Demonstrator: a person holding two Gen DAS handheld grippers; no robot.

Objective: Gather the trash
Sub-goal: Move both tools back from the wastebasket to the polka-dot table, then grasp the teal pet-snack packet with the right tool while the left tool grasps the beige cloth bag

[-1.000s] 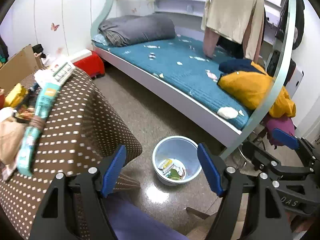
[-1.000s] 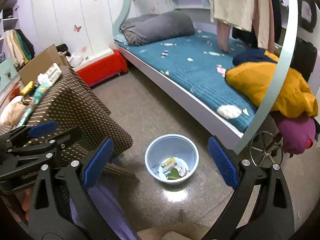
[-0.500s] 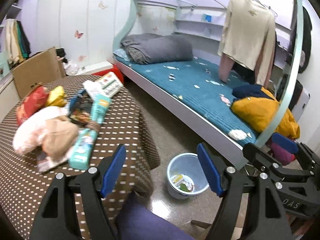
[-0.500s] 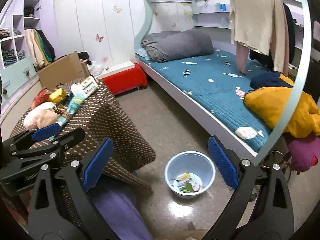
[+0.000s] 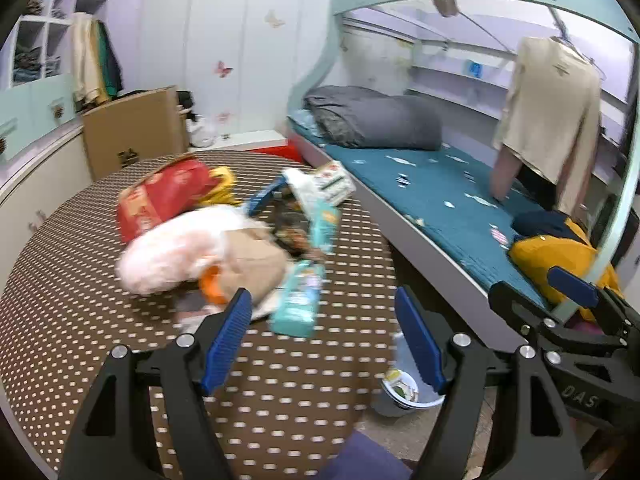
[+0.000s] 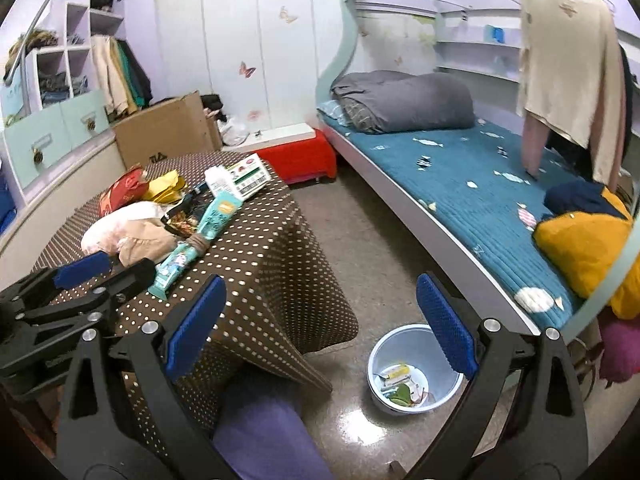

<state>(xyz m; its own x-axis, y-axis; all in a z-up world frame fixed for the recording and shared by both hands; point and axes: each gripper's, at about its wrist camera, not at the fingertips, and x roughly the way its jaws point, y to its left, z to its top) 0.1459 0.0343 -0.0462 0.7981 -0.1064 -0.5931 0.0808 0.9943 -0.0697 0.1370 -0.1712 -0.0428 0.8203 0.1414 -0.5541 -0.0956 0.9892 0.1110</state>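
A pile of trash lies on the brown dotted table: a red snack bag, a pale pink bag, a teal wrapper and a white-green box. My left gripper is open and empty, just above the table's near edge, close to the teal wrapper. My right gripper is open and empty, above the floor between the table and the pale blue bin. The bin holds a few wrappers and also shows in the left wrist view.
A bed with a teal cover runs along the right, with a yellow garment on it. A cardboard box and a red storage box stand behind the table. A purple-clad leg shows at the bottom.
Both grippers have risen and swung left. The table's trash pile has come into full view of the left gripper, and the bin has slid to the lower right. Both jaws stay open.
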